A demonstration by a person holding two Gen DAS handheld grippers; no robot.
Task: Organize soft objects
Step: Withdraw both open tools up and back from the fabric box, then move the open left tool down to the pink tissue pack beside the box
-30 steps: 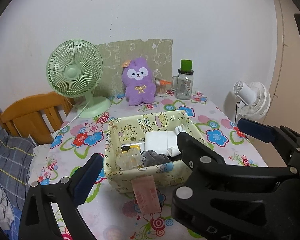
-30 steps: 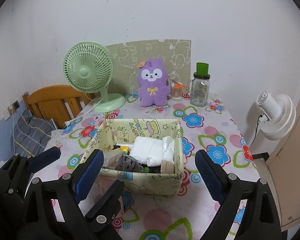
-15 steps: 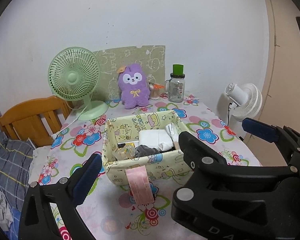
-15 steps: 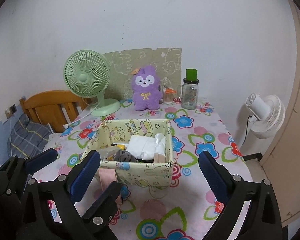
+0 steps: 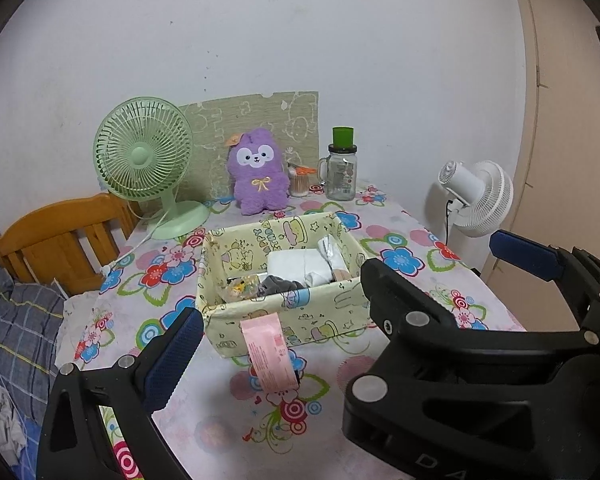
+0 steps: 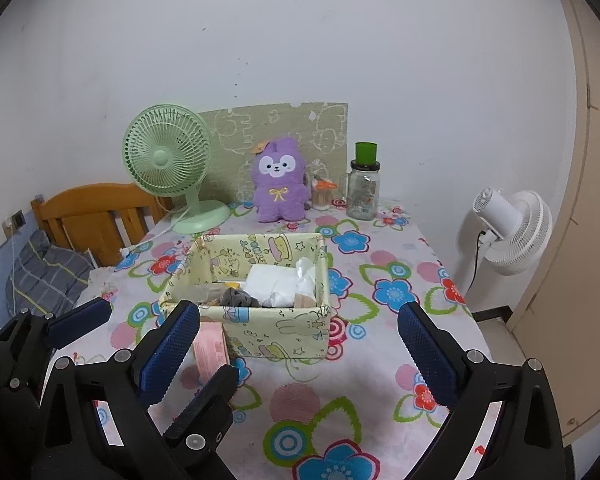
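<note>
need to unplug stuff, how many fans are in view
2: a green fan stands on the table at the back left beside the purple plush; a white fan stands off the table's right edge. No others show.

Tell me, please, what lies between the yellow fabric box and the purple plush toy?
Only bare flowered tablecloth lies between the yellow fabric box and the purple plush toy; the right wrist view shows this clearly.

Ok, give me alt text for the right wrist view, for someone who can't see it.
A pale yellow cartoon-print fabric box holding white and grey soft items sits mid-table on a floral tablecloth, beyond the open, empty right gripper. A purple plush toy and green desk fan stand behind it.
</note>
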